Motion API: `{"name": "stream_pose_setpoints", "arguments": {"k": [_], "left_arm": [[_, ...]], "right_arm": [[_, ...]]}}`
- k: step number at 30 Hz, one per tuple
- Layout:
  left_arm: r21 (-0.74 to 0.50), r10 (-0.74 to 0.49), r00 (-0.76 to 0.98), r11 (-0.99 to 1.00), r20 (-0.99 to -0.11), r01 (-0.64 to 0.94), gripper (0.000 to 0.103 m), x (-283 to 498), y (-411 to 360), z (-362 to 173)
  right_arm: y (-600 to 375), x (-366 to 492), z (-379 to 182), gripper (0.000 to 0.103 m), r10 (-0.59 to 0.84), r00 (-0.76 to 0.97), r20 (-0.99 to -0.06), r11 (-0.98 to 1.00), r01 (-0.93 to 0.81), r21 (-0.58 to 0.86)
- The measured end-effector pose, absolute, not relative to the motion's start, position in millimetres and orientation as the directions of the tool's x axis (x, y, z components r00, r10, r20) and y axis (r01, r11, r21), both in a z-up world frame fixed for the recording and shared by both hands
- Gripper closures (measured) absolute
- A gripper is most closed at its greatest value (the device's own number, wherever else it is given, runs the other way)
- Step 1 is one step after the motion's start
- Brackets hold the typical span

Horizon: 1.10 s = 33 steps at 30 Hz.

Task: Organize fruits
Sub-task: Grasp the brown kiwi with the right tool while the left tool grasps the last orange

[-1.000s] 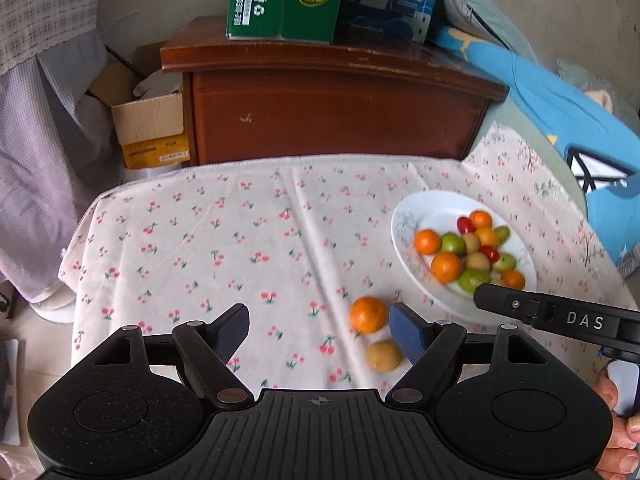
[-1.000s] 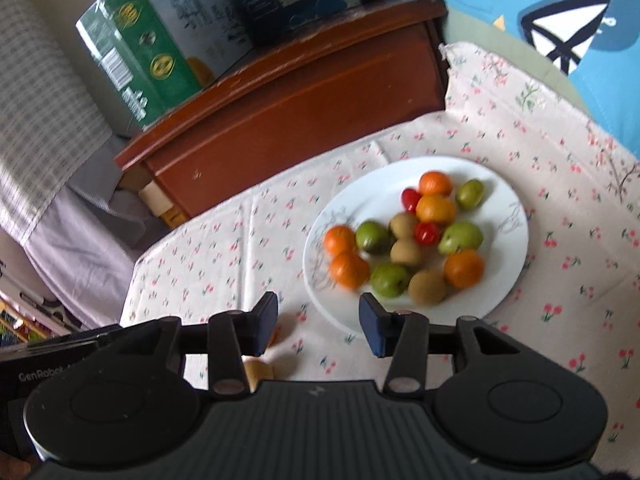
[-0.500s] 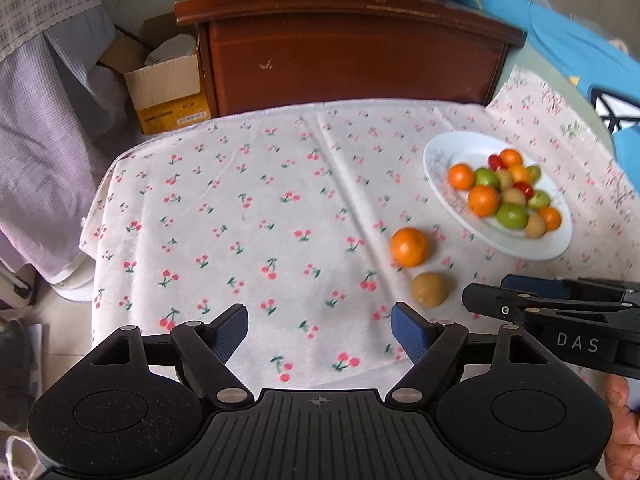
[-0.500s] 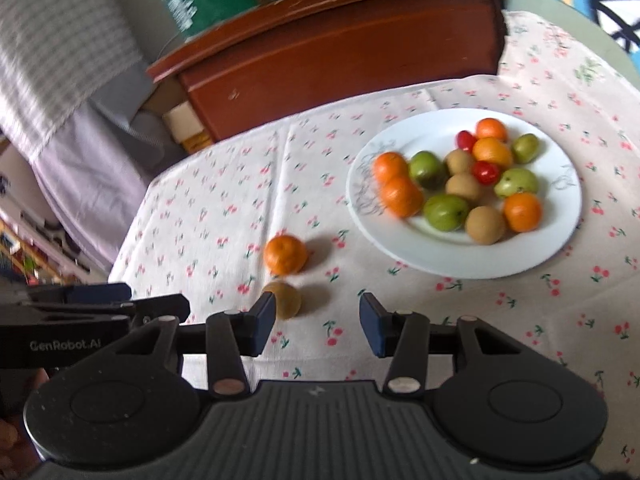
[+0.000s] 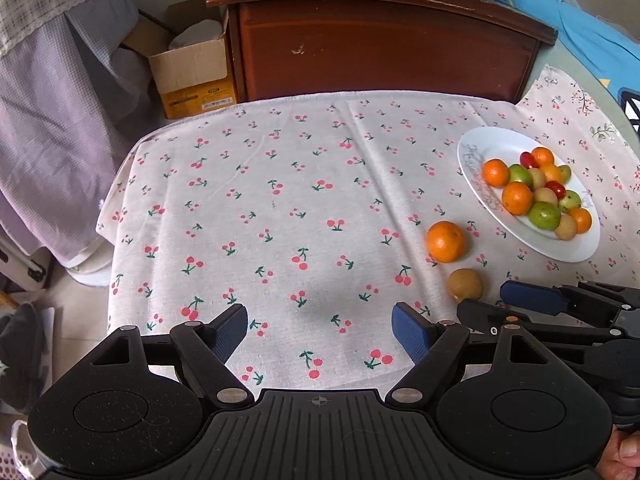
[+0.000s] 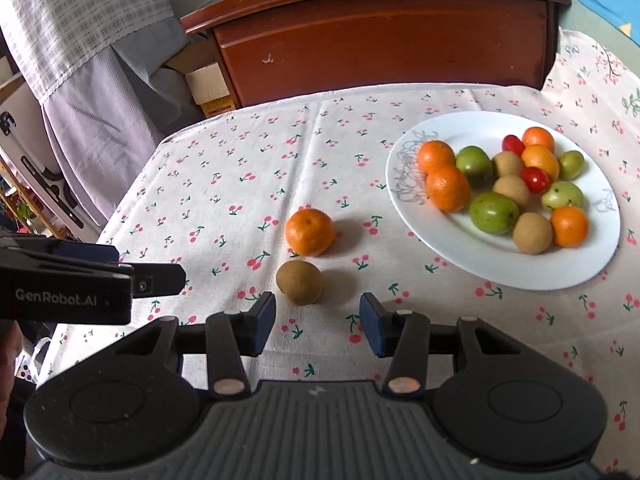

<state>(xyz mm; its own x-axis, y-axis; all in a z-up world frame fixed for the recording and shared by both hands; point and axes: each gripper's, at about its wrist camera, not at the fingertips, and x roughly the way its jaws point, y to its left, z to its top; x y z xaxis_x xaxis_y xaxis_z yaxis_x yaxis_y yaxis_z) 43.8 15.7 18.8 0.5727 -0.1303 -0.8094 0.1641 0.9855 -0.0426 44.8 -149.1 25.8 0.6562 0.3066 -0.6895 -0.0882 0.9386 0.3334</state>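
A white plate [image 6: 500, 268] holds several oranges, green fruits, brown fruits and two small red ones; it also shows at the right in the left wrist view [image 5: 576, 252]. On the cherry-print cloth lie a loose orange [image 6: 309, 231] [image 5: 445, 241] and a brown kiwi-like fruit [image 6: 299, 282] [image 5: 465, 284]. My right gripper [image 6: 318, 324] is open and empty, just short of the brown fruit. My left gripper [image 5: 320, 330] is open and empty over bare cloth, left of both loose fruits. The right gripper's fingers [image 5: 532, 300] show in the left wrist view.
A dark wooden cabinet [image 5: 380, 40] stands behind the table with boxes on top. A cardboard box [image 5: 192, 72] and hanging cloth [image 5: 52, 120] are at the left. The table's far edge [image 5: 280, 100] and left edge drop off to the floor.
Both grippers have pulled back and up from the plate. The right gripper now faces the two loose fruits; the left gripper has shifted left. Both stayed open.
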Motion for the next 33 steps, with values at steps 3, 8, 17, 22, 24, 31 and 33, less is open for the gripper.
{"name": "stream_pose_setpoints", "arguments": {"k": [3, 8, 17, 22, 24, 31, 33], "left_arm": [[-0.045, -0.123, 0.566, 0.988, -0.815, 0.15, 0.022, 45, 17, 17], [-0.055, -0.119, 0.56, 0.99, -0.82, 0.131, 0.022, 46, 20, 15], [-0.075, -0.147, 0.575, 0.986, -0.805, 0.147, 0.022, 49, 14, 14], [-0.099, -0.186, 0.594, 0.979, -0.783, 0.176, 0.022, 53, 5, 14], [-0.105, -0.202, 0.598, 0.975, -0.776, 0.194, 0.022, 55, -1, 13], [-0.116, -0.271, 0.633, 0.954, -0.725, 0.275, 0.023, 59, -25, 10], [-0.126, -0.294, 0.64, 0.947, -0.71, 0.296, 0.023, 60, -31, 9]], "right_arm": [[-147, 48, 25, 0.056, 0.305, 0.663, -0.683, 0.94, -0.095, 0.328], [-141, 51, 24, 0.056, 0.301, 0.674, -0.675, 0.944, -0.11, 0.311], [-133, 53, 23, 0.076, 0.3, 0.687, -0.661, 0.949, -0.147, 0.278], [-142, 48, 25, 0.076, 0.292, 0.667, -0.685, 0.948, -0.11, 0.297], [-148, 44, 27, 0.076, 0.271, 0.66, -0.701, 0.952, -0.077, 0.295], [-176, 28, 33, 0.076, 0.249, 0.619, -0.745, 0.938, 0.036, 0.343], [-182, 22, 34, 0.076, 0.239, 0.609, -0.756, 0.939, 0.052, 0.339]]}}
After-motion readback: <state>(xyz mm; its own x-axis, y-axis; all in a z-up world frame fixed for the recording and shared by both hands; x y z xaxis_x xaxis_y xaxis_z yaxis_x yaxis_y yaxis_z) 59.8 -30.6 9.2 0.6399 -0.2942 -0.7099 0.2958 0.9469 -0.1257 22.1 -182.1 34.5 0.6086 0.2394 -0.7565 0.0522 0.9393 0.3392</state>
